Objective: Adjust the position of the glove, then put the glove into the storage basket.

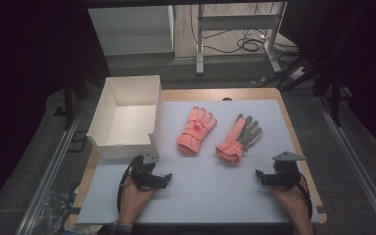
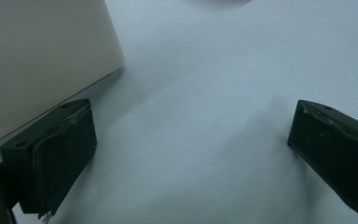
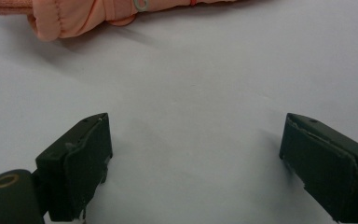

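Lying flat mid-worktop (image 1: 210, 191), two padded salmon gloves: left glove (image 1: 196, 130) back-up, right glove (image 1: 238, 137) w/ grey palm up. White rectangular box (image 1: 127, 115) at left edge. Left gripper (image 1: 165, 179) & right gripper (image 1: 258, 176) both wide, empty, on matte pale sheet. Dark room, cables behind.

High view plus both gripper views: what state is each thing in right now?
White box: open-topped, empty, upright at the mat's left edge.
Left glove: lying flat, back up.
Right glove: lying flat, grey palm up.
Left gripper: open, holding nothing.
Right gripper: open, holding nothing.
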